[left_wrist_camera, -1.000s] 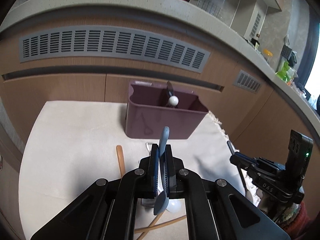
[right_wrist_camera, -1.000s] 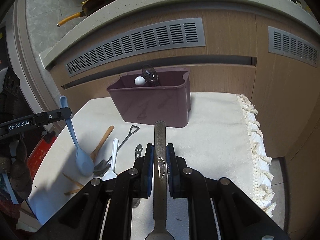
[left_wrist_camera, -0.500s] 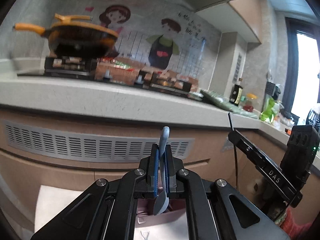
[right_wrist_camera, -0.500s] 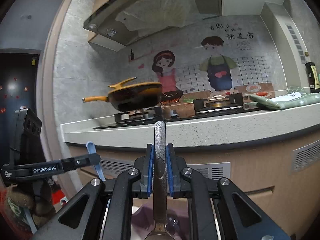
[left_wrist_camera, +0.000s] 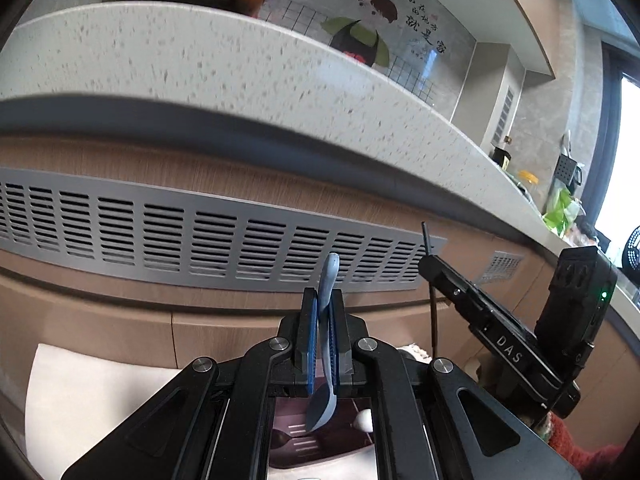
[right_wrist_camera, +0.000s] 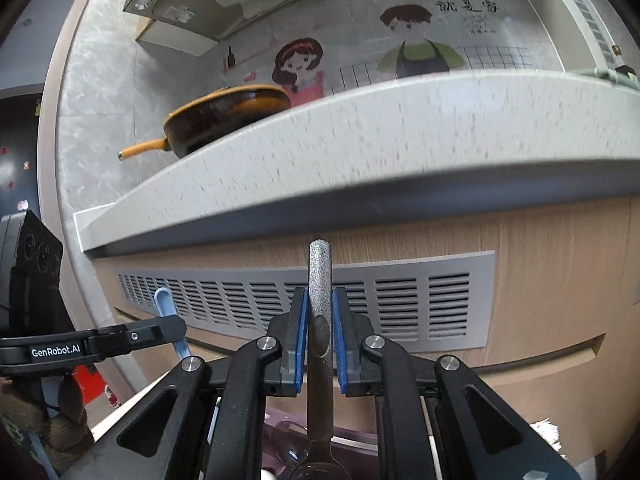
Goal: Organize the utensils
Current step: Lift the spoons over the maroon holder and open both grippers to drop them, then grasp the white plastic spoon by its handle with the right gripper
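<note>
Gripping a blue plastic spoon between its blue pads, the left gripper is closed on the handle; the spoon stands upright, handle end up and bowl down, hanging over the open mouth of the purple bin. Inside that bin lie a dark utensil and a white ball-shaped end, near its right wall. The right gripper is clamped on a metal spoon, whose long axis also runs vertically, its flat handle end pointing up and its bowl low over the bin's rim. Under the bin lies a cream cloth. Beyond both grippers runs a cabinet front with a grey vent grille below a speckled countertop, which carries an orange pan.
</note>
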Available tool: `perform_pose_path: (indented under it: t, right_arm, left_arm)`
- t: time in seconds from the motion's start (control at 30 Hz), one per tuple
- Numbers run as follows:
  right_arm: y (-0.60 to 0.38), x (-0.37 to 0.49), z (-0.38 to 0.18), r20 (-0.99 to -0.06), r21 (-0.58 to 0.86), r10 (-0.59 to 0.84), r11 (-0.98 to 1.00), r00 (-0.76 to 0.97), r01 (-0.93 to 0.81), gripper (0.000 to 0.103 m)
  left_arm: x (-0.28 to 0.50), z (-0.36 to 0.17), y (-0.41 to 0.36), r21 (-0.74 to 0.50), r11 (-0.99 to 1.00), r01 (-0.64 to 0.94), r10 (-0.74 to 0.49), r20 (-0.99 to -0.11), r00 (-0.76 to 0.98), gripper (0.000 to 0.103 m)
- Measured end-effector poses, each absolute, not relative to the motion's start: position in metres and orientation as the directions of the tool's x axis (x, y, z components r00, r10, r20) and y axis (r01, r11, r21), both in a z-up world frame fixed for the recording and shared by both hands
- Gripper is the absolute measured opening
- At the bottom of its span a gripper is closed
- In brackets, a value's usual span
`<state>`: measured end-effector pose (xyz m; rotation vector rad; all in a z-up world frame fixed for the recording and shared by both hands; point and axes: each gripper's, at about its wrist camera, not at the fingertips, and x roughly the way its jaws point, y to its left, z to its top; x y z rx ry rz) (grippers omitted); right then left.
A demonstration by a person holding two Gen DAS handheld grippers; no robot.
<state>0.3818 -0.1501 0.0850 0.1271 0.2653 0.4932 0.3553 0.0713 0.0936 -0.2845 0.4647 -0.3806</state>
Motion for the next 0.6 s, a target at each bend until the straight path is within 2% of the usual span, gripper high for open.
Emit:
perform_pose_path:
  t: [0.1,0.2,0.23,0.33,0.47,0.6]
  right_arm:
    - [-0.150,0.382,0.075,-0.232,0.167,0.466,0.884,0.854,-0.437,0.012]
    - [-0.154,0.381,0.068,-0.278,0.177,0.479,0.877,0.833,-0.446,0.013]
    - [-0.155,0.380,0.067,-0.299,0.177,0.478,0.878,0.826,-0.444,0.013]
    - [-0.165,0.363,0.074,-0.322,0.159,0.461,0.887,0.827,-0.433,0.013]
    - [-0.183,0.328,0.090,-0.327,0.122,0.445,0.895,0.834,-0.430,0.015]
    - [-0.194,0.291,0.092,-0.415,0.084,0.428,0.897,0.803,-0.434,0.017]
  left_arm:
    - [0.358,0.084,0.069,-0.362,0.886,0.289,-0.426,-0.390,0.817,0.006]
    - [0.360,0.077,0.069,-0.400,0.865,0.303,-0.462,-0.399,0.792,0.014]
    - [0.358,0.077,0.068,-0.390,0.874,0.290,-0.446,-0.405,0.798,0.020]
    - [0.345,0.085,0.066,-0.357,0.893,0.274,-0.413,-0.411,0.812,0.030]
    - [0.319,0.096,0.067,-0.321,0.912,0.255,-0.378,-0.420,0.825,0.037]
    - [0.287,0.090,0.074,-0.285,0.938,0.196,-0.315,-0.472,0.823,0.042]
